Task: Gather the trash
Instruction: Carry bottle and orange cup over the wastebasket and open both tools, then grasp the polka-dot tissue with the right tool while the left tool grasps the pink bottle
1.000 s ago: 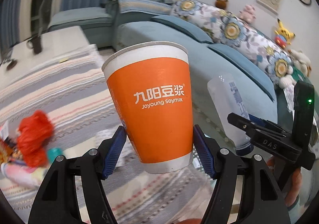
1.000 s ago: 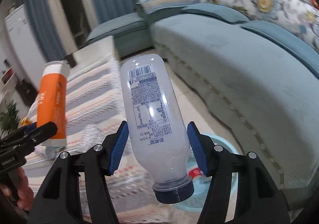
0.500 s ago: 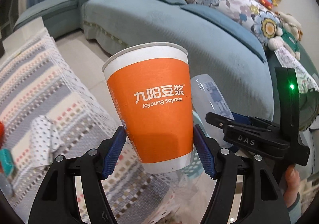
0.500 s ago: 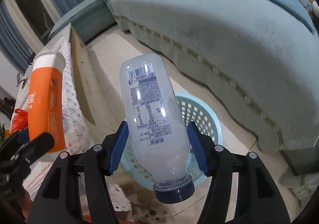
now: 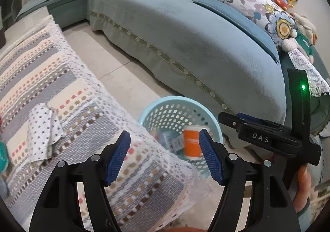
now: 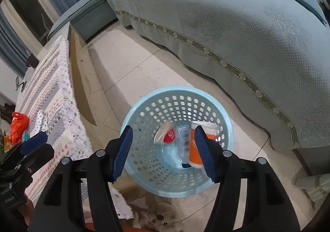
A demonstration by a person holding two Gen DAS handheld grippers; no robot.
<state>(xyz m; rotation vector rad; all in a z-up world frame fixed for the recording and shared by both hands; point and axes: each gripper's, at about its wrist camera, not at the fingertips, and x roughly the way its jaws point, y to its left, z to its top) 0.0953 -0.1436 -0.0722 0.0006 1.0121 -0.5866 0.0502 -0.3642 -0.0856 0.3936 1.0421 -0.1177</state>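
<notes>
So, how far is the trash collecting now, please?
Done: the orange cup and the plastic bottle lie in the light blue basket on the floor. In hand: nothing; the left gripper and the right gripper are both open and empty above the basket. Left: a red plastic bag and small bits beside it still sit on the table cloth.

We see our left gripper [image 5: 164,154] open with nothing in it. Past its blue pads, an orange cup [image 5: 192,142] and a bottle [image 5: 172,141] lie in the light blue basket [image 5: 144,116] on the floor. The basket sits between the striped cloth [image 5: 51,79] and the big blue sofa [image 5: 185,42]. Our right gripper [image 5: 229,118] is beside us.
</notes>
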